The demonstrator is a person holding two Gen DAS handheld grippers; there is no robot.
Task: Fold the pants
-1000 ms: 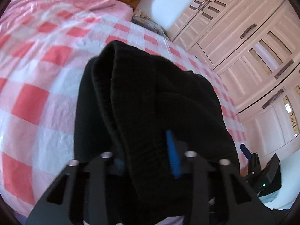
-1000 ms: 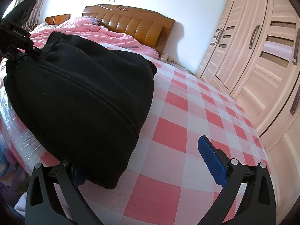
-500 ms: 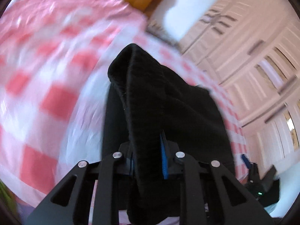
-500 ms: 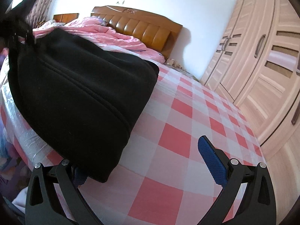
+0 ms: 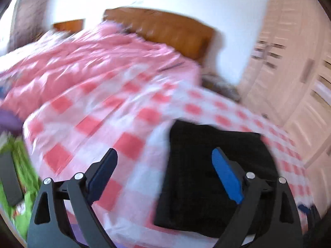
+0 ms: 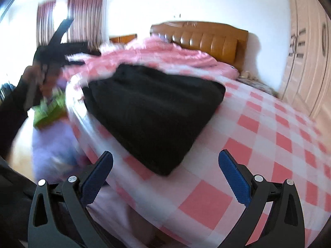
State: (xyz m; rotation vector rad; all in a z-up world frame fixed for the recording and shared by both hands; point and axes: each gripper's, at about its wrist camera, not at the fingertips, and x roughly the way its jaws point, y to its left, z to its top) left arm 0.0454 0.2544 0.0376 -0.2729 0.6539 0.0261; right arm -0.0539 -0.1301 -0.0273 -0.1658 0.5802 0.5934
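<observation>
Folded black fleece pants (image 6: 153,111) lay as a thick rectangular bundle on the pink-and-white checked bed cover (image 6: 269,136), near the bed's foot edge. In the right wrist view the bundle sat at the centre, its near corner toward six o'clock, just ahead of the right gripper (image 6: 165,177). That gripper's jaws stood wide apart, with nothing between the blue pads (image 6: 233,179); the bundle's corner lay beyond the tips, apart from them.

In the left wrist view the pants (image 5: 206,175) lay at five o'clock, partly hidden behind the right-hand finger of the left gripper (image 5: 163,175). Its jaws were opening, and only bed cover and the bundle's left edge showed in the gap; no pad pressed the cloth. The same gripper appeared at ten o'clock in the right wrist view (image 6: 55,47), raised and blurred, held by a hand (image 6: 33,76) in a dark sleeve; its fingertips could not be made out there.

Both views were smeared by motion. A crumpled pink quilt (image 5: 86,62) lay at twelve o'clock before the brown padded headboard (image 6: 206,39). The pale wooden wardrobe (image 5: 293,78) at three o'clock was cut off by the lens rim. Green and purple items (image 6: 49,113) beside the bed were too blurred to identify.
</observation>
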